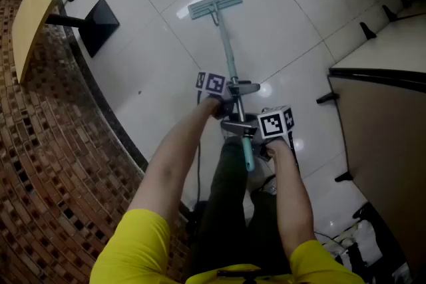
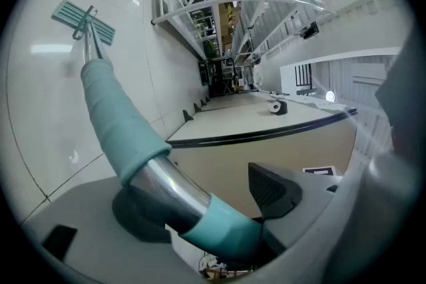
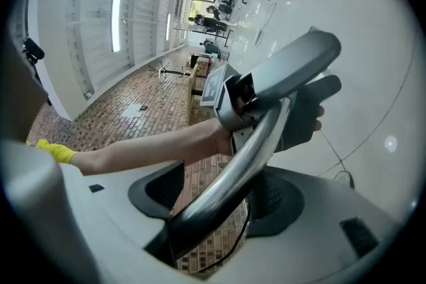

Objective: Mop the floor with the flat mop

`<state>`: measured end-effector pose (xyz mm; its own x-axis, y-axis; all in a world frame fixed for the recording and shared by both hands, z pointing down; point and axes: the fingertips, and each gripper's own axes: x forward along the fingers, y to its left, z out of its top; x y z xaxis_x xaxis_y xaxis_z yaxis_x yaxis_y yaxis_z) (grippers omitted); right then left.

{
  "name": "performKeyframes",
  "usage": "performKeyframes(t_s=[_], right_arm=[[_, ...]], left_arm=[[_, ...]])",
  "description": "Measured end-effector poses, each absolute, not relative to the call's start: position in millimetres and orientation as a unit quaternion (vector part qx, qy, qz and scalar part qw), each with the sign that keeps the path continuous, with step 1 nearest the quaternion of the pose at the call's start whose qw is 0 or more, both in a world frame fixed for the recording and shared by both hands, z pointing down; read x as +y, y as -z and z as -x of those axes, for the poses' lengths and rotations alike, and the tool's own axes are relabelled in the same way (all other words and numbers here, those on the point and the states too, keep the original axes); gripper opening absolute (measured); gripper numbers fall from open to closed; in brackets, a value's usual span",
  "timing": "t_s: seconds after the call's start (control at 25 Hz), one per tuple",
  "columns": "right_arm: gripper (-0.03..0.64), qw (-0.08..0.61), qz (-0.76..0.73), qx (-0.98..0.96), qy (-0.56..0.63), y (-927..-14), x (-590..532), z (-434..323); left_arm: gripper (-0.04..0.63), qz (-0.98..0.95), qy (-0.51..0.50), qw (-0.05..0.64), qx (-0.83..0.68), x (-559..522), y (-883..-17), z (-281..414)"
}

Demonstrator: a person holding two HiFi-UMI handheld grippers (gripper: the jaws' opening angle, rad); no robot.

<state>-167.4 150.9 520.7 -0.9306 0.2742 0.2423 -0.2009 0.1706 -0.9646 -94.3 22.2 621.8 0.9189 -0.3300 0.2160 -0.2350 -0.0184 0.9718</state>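
Far out on the tiled floor point(image 1: 293, 16) lay the mop head point(image 1: 214, 4); the left gripper point(image 2: 206, 203) and the nearer right gripper point(image 3: 223, 193) both clamped the mop handle point(image 1: 226, 43).

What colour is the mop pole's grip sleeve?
Teal grip sleeve over a silver pole; left gripper view shows it best.

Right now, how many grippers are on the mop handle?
2. The left gripper grips the mop handle higher up, toward the mop head; the right gripper grips it below. Neither is hidden.
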Motion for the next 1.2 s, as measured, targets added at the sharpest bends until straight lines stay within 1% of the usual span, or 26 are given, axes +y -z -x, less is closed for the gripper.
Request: performKeyframes(t_s=[0.08,0.16,0.24,0.44,0.48,0.6,0.64,0.76,0.84,1.0,1.2], right_arm=[[0.292,0.166,0.032,-0.741,-0.65,-507.7,150.3,169.4],[0.296,0.174,0.045,-0.737,-0.652,-492.5,175.1,159.0],[0.301,0.197,0.054,-0.725,-0.658,-476.5,229.8,132.6],[0.301,0.212,0.038,-0.675,-0.706,-421.6,388.5,51.6],[0.301,0.216,0.033,-0.668,-0.712,-415.8,412.5,37.0],[0.283,0.204,0.01,-0.658,-0.725,-417.2,441.6,11.3],[0.275,0.195,0.007,-0.66,-0.725,-421.5,436.6,8.7],[0.286,0.163,0.005,-0.675,-0.719,-432.7,390.9,15.0],[0.287,0.146,-0.013,-0.684,-0.714,-448.0,349.2,27.4],[0.278,0.142,-0.039,-0.713,-0.686,-499.1,258.4,66.0],[0.267,0.094,-0.068,-0.74,-0.663,-535.5,129.5,111.5]], left_arm=[[0.348,-0.705,0.064,0.677,-0.2,20.6,-611.2,96.4],[0.345,-0.701,0.067,0.683,-0.196,42.9,-596.4,83.6],[0.347,-0.695,0.054,0.693,-0.184,94.5,-576.6,52.4],[0.34,-0.654,0.047,0.743,-0.136,266.1,-528.0,-44.1],[0.325,-0.647,0.049,0.75,-0.13,292.7,-521.9,-60.1],[0.316,-0.64,0.045,0.756,-0.127,330.6,-526.6,-86.4],[0.318,-0.643,0.037,0.755,-0.124,328.0,-531.6,-89.3],[0.344,-0.658,0.011,0.745,-0.109,287.7,-542.7,-86.4],[0.344,-0.671,0.008,0.734,-0.108,244.0,-552.5,-73.8],[0.344,-0.708,-0.004,0.698,-0.107,144.7,-590.6,-34.8],[0.325,-0.721,-0.025,0.687,-0.087,25.2,-631.3,4.2]])
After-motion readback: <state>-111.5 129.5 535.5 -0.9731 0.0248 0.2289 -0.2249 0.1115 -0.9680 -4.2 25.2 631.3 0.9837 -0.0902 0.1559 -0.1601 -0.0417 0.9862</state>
